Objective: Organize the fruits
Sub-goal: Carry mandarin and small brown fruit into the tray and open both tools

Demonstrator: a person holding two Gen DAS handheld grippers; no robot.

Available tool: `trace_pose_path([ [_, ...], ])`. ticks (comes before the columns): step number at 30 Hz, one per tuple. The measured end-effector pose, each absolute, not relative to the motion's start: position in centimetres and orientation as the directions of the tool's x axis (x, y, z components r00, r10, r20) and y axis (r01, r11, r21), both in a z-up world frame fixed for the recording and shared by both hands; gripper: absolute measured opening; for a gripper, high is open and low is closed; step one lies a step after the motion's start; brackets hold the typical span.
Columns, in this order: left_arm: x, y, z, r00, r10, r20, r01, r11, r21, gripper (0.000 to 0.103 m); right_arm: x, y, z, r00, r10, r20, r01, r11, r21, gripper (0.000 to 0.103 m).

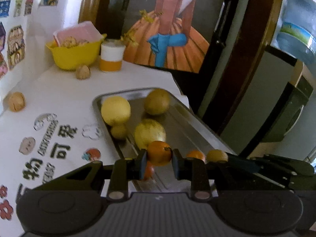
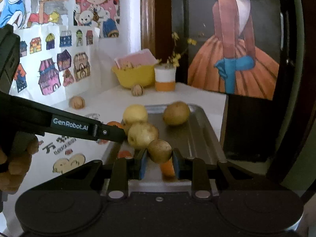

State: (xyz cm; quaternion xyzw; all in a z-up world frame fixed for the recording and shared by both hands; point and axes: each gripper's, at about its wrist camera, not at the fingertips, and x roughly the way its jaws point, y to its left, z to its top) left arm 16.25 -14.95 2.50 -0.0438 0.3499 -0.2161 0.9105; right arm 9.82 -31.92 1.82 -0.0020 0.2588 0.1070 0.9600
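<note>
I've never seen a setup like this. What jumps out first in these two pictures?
Two black claws, each with a fruit between its fingers over a metal tray: the left claw has an orange, the right claw a brownish pear. More yellow and brownish fruit sits farther back on the tray. Behind, a yellow bowl stands in the table's corner, and a painting of an orange dress leans beside it.
</note>
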Motion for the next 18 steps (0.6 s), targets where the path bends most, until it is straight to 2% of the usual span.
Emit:
trace_pose_path([
  [7, 15.4, -16.1, 0.7, 0.624, -0.412, -0.664, 0.359, 0.906, -0.224, 0.029, 9.7, -32.3, 0.1, 0.820, 0.207, -0.534, -0.200, 0.977, 0.071, 0.029],
  [18, 15.1, -16.2, -0.2, 0.601, -0.383, -0.702, 0.341, 0.917, -0.209, 0.030, 9.7, -32.0, -0.4, 0.815, 0.210, -0.541, -0.204, 0.976, 0.072, 0.031],
])
